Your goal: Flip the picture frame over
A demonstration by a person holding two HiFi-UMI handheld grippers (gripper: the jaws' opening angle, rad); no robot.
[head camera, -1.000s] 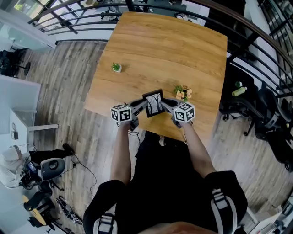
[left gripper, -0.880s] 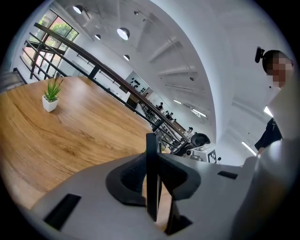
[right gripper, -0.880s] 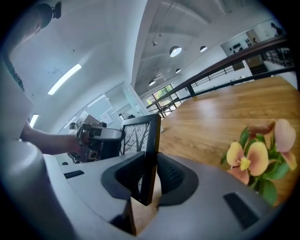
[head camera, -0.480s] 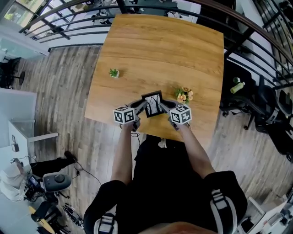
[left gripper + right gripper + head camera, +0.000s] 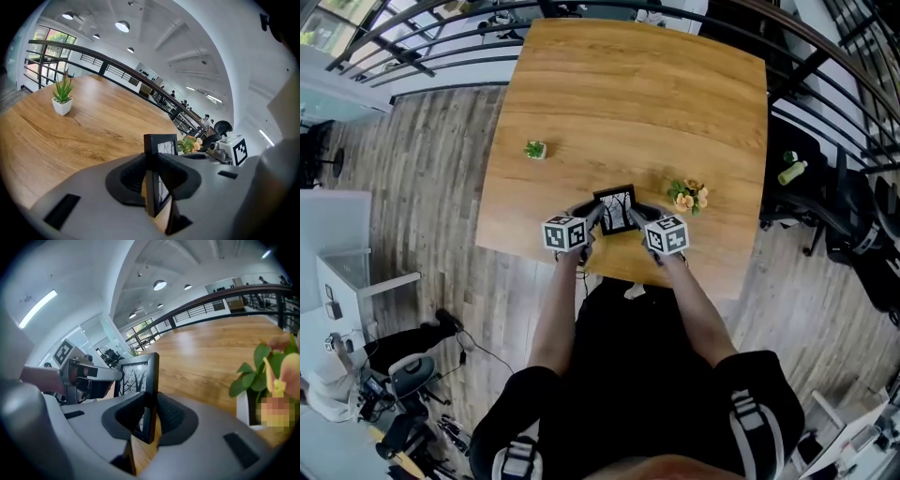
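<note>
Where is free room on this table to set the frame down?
Bare: the far half of the table, beyond the succulent pot and flower pot, and the strip between them. Crowded: the near edge, where the left tool and right tool grip the picture frame.

black frame (image 5: 616, 209) — tan table (image 5: 637, 103)

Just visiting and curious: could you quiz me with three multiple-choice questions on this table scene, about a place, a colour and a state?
1. In the head view, where do the flowers stand from the picture frame? A left B right C on the floor
2. The frame's border is: A black B white C red
3. The frame is: A lying untouched B clamped by the left gripper and the right gripper C held by one gripper
Answers: B, flowers show on its right; A, border dark in every view; B, each gripper's jaws pinch one edge.
</note>
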